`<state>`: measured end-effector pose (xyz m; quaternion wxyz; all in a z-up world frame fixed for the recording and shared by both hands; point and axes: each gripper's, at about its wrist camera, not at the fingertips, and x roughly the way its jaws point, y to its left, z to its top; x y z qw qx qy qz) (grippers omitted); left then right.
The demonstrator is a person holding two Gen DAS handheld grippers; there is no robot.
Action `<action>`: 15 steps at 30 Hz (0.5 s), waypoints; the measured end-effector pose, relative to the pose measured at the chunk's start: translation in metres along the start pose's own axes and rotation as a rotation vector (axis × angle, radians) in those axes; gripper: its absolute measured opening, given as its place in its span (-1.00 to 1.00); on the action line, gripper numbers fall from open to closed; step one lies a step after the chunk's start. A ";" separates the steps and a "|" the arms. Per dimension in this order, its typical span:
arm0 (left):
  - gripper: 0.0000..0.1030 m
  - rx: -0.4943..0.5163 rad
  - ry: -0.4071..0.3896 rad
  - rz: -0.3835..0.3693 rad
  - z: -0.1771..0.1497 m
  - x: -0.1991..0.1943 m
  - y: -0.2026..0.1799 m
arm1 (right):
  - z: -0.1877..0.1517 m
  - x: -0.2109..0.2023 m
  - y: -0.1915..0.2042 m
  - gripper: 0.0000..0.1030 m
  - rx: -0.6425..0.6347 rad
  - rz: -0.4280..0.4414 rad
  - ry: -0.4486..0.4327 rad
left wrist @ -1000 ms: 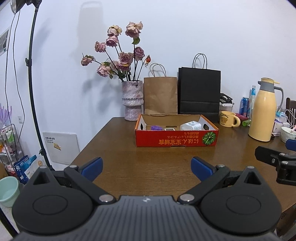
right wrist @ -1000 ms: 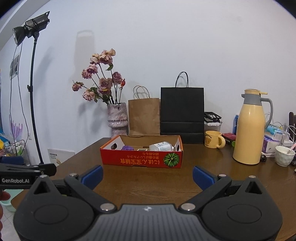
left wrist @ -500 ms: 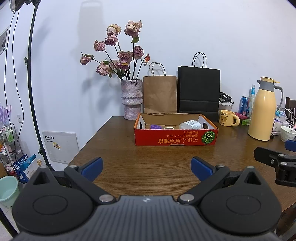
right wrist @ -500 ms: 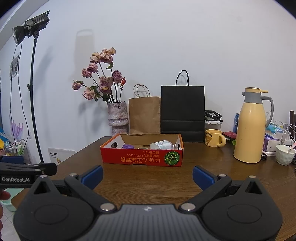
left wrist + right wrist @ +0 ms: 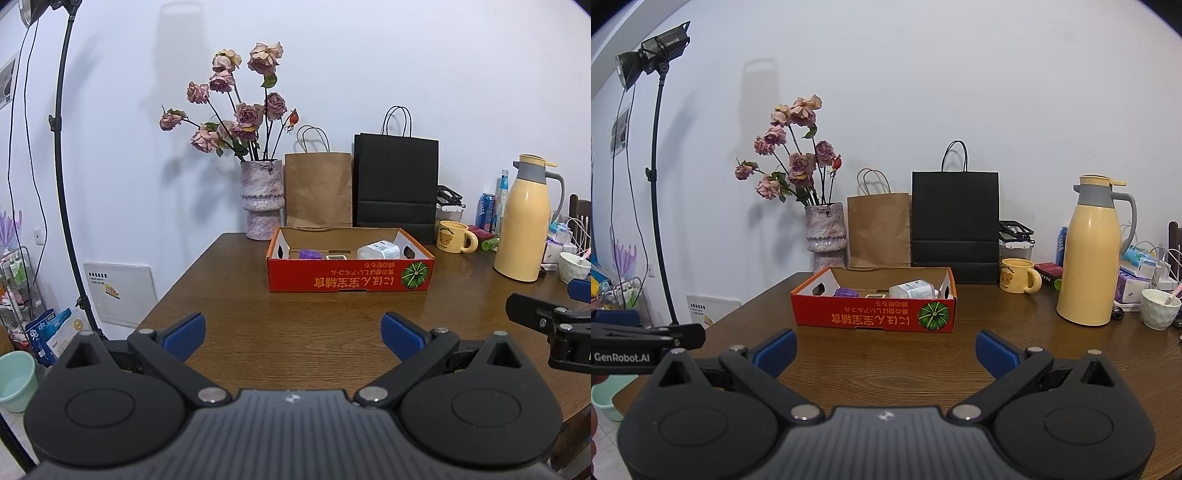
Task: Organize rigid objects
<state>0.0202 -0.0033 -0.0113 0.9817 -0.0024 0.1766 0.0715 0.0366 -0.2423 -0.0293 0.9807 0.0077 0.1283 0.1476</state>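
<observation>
**A:** Starting nearest the cameras: two grippers, both held low over the front of the wooden counter (image 5: 295, 332). The left gripper (image 5: 291, 328) has its jaws spread wide with nothing between them, and the right gripper (image 5: 885, 349) is the same, wide apart and empty. Each one shows at the edge of the other's view.

**B:** And the stuff to sort?

**A:** Mid-counter, well apart from both grippers, there's one red cardboard box (image 5: 349, 277) with a green pumpkin printed on the front. Inside I count three things: a purple object (image 5: 309, 254) on the left, a small flat item (image 5: 337, 256) in the middle that's too tiny to identify, and a white bottle (image 5: 378, 251) lying on its side on the right.

**B:** Anything behind it?

**A:** Along the wall: one vase (image 5: 261, 199) of dried pink roses, then two paper bags just beside each other, a brown bag (image 5: 318, 192) and a black bag (image 5: 396, 184). Off to the right, one yellow mug (image 5: 1019, 275) with a bear on it, one tall yellow thermos (image 5: 1093, 254), and one white cup (image 5: 1160, 308). Far left, off the counter, one light stand (image 5: 657, 184).
</observation>
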 end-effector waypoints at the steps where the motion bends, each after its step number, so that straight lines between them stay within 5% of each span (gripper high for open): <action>1: 1.00 0.000 0.002 0.003 0.000 0.001 0.000 | 0.000 0.000 0.000 1.00 0.000 0.000 0.000; 15: 1.00 0.004 0.000 -0.008 -0.001 0.001 -0.001 | 0.000 0.000 0.000 1.00 0.000 0.000 0.000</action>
